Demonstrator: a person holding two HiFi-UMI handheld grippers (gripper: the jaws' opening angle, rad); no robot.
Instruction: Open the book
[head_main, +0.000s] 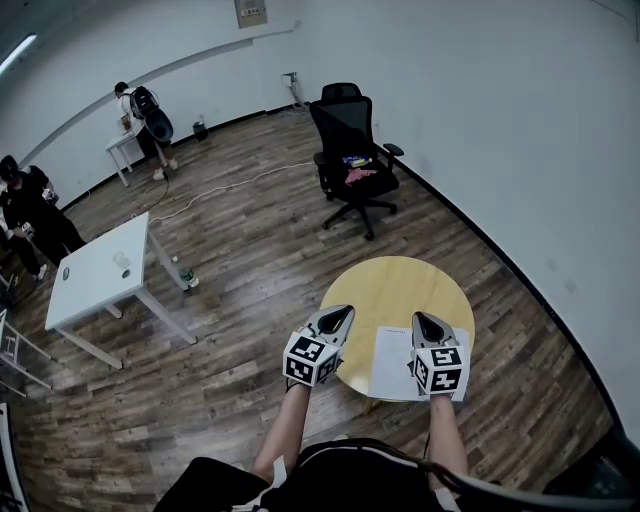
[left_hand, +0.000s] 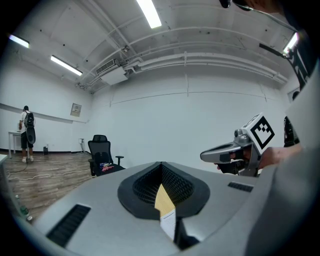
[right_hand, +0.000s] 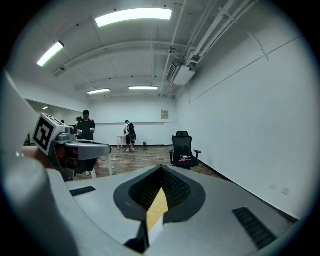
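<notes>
A round, smooth, yellow tabletop (head_main: 400, 285) is seen. A thin, white, rectangular book (head_main: 392, 362) is laid flat on its near right part, its long axis pointed away from the person. The left tool (head_main: 345, 312) and the right tool (head_main: 420, 318) are held fully closed and empty above the near edge.

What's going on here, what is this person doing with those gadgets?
A person holds a left gripper and a right gripper over a round yellow table. A white book lies flat on it, apparently not yet opened. Both pairs of jaws are shut with nothing held.
</notes>
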